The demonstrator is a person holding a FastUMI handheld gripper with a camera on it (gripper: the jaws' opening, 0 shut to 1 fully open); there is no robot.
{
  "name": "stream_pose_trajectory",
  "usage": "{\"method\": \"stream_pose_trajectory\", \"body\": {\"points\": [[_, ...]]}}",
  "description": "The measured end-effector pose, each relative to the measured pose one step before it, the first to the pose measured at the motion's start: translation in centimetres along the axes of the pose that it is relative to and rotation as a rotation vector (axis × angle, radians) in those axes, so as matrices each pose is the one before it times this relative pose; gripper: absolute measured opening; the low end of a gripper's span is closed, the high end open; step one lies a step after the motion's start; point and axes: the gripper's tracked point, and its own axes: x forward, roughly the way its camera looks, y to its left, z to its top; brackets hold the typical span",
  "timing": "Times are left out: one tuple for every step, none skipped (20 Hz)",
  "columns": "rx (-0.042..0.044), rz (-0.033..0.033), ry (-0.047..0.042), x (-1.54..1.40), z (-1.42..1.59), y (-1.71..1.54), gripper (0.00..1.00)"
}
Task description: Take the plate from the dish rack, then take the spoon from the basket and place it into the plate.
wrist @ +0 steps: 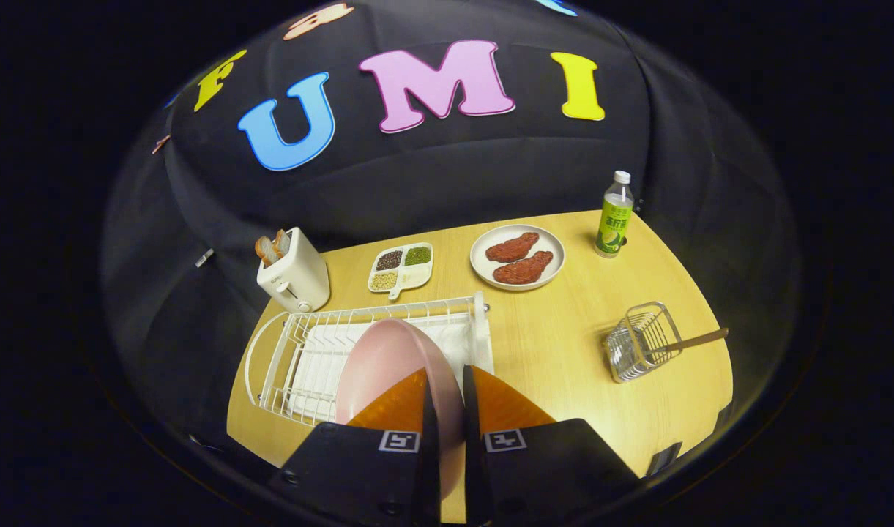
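Plate [388, 366] is pink, rigid and glossy, gripped edge-on by the gripper [447, 388] — both fingers press its rim from either side, one on the face, one on the back. It hangs over the near end of the rack [300, 344], apparently lifted clear of the wires, though the contact below is hidden. I judge it light but slippery, and likely to crack if dropped; a rim pinch lets it swing, so it should be set down flat and gently on the bare table [564, 351]. Spoon [699, 339] lies in the wire basket [641, 342] well to the right, its slim brown handle sticking out past the rim — the handle is the place to grip, near its free end.
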Motion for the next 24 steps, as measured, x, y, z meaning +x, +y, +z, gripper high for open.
{"method": "stream_pose_trajectory", "body": {"points": [[0.00816,-0.00412,0.00433,-1.164,-0.813,-1.683,0.17],[0.00783,-0.01369,0.01002,-1.171,-1.07,-1.845,0.17],[0.01312,-0.01614,0.01414,-0.881,-1.126,-1.907,0.17],[0.02256,-0.01407,0.01716,-0.691,-1.176,-1.738,0.17],[0.03099,-0.0133,0.02614,-0.527,-1.32,-1.7,0.17],[0.03619,-0.00587,0.02129,-0.287,-1.162,-1.455,0.17],[0.02976,0.00313,0.01566,-0.137,-0.89,-1.277,0.17],[0.02517,0.00416,0.01345,0.187,-0.809,-1.248,0.17],[0.01894,0.00337,0.01674,0.41,-0.759,-1.144,0.17],[0.01483,0.00945,0.01572,0.547,-0.63,-0.952,0.17],[0.01008,0.014,0.0134,0.812,-0.428,-0.732,0.17],[0.00736,0.00649,0.01987,0.814,-0.426,-0.803,0.17],[0.00447,0.0009,0.01952,0.926,-0.303,-0.833,0.17],[-0.00498,0.00147,0.01422,0.867,-0.304,-0.785,0.17],[-0.0173,0.00658,0.00941,0.688,-0.166,-0.429,0.17],[-0.02796,0.00387,0.01565,0.63,-0.067,-0.52,0.17],[-0.03106,0.00217,0.01727,0.775,-0.263,-0.574,0.17],[-0.02279,0.02535,0.01311,0.812,-0.222,-0.261,0.17],[0.00017,0.02604,0.00784,0.108,0.197,0.088,0.18],[0.00319,0.01479,0.00894,0.571,0.211,-0.142,0.18],[-0.00538,0.00617,0.01072,0.41,-0.104,-0.425,0.2],[-0.01051,-0.00409,0.00488,0.288,-0.198,-0.648,0.2],[-0.00827,0.00451,0.00155,0.283,-0.129,-0.519,0.21],[-0.00042,0.01813,0.00336,-0.057,0.045,-0.151,0.22]]}}
